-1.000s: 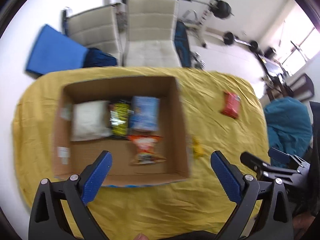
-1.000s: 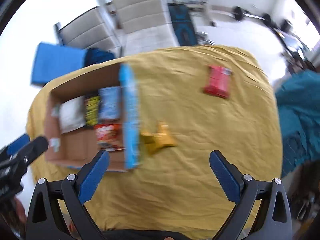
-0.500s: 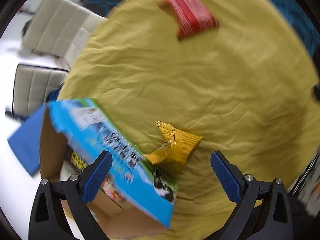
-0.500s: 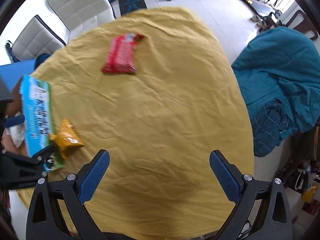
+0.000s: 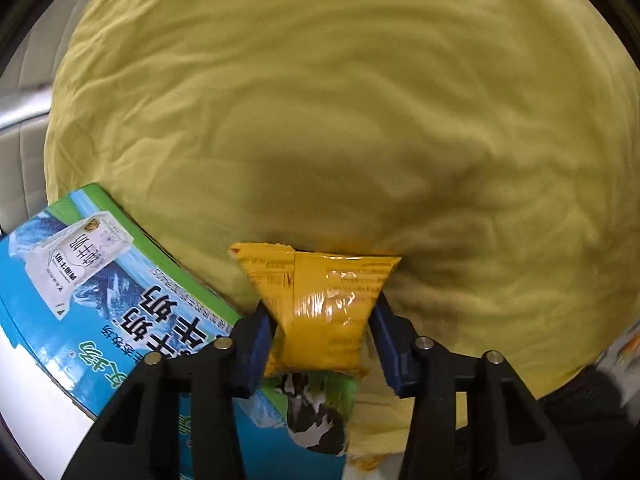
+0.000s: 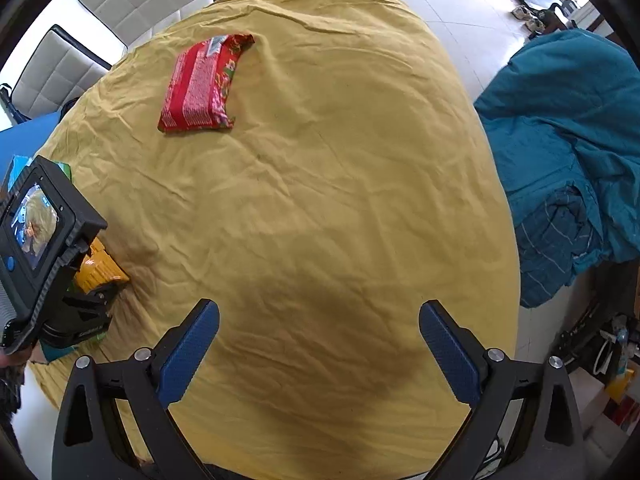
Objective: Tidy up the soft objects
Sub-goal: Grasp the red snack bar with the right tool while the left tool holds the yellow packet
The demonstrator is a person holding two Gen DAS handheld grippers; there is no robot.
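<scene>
- Step in hand: the pick-up of a single snack packet. The left gripper (image 5: pixel 322 322) has its jaws clenched on the yellow packet (image 5: pixel 320 300), one blue pad pressed against each side of the packet's lower half.
- Location of the held thing: the yellow packet lies at the edge of the worktop (image 5: pixel 340 100), which is draped in a wrinkled yellow cloth. It sits just beside the outer wall of the blue printed carton (image 5: pixel 92 292), and its lower end overlaps that wall in the left wrist view.
- Appearance of the held thing: a glossy foil pillow pack, pinched to a waist between the pads and flaring wider above them. A vertical back seam and fine print face the camera; the film shows creases and highlights. It probably yields readily, so a firm squeeze could crush the contents.
- Second item: the red packet (image 6: pixel 202 86) lies flat on the cloth, well apart from the carton and untouched.
- Right gripper (image 6: pixel 320 344): jaws released and spread wide, hovering above bare cloth, holding nothing.
- Next move, as a judgement: lift the yellow packet clear of the carton wall, carry it over the rim and release it inside. The red packet would then remain for collection.
</scene>
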